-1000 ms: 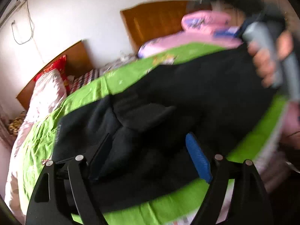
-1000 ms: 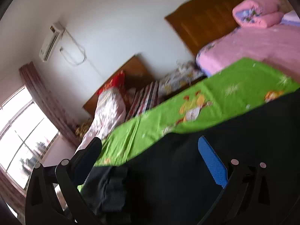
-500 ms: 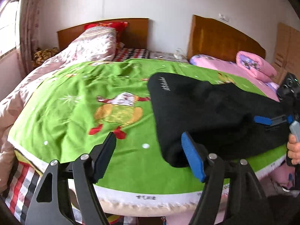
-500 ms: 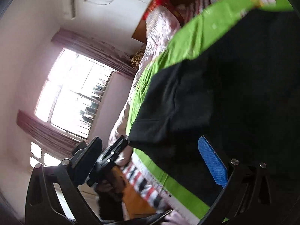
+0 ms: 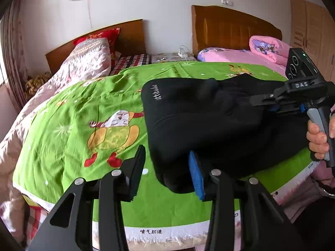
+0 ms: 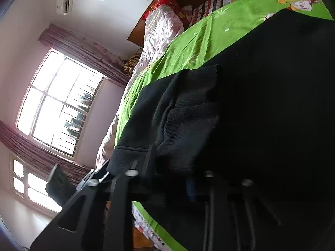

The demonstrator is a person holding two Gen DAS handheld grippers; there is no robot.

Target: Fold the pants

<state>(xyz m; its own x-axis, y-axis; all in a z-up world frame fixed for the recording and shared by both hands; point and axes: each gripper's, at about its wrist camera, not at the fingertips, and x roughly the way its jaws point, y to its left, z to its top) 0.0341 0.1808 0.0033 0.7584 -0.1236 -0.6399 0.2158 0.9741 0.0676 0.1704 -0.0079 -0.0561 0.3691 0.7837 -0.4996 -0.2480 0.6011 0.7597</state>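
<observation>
Black pants (image 5: 209,125) lie folded on the green cartoon bedsheet (image 5: 83,108). My left gripper (image 5: 165,167) is at their near left corner. Its jaws are closing with that corner between them: the blue pad touches the cloth, and the black finger (image 5: 137,167) stands apart from it. At the right of the left wrist view, my right gripper (image 5: 253,101) clamps a raised fold of the pants. In the right wrist view the right gripper (image 6: 169,167) has bunched black cloth (image 6: 188,115) pinched between its fingers, and its jaws are still narrowing.
A person's hand (image 5: 318,138) holds the right gripper's handle. The bed's fringed near edge (image 5: 150,232) lies just below my left gripper. A pale quilt (image 5: 88,58) is piled at the far left, a pink bed (image 5: 240,56) behind, and a window (image 6: 58,104) to the side.
The left jaws have narrowed and come up to the pants' corner. The right gripper, wide open before, has closed on a fold of the pants, bunching the cloth.
</observation>
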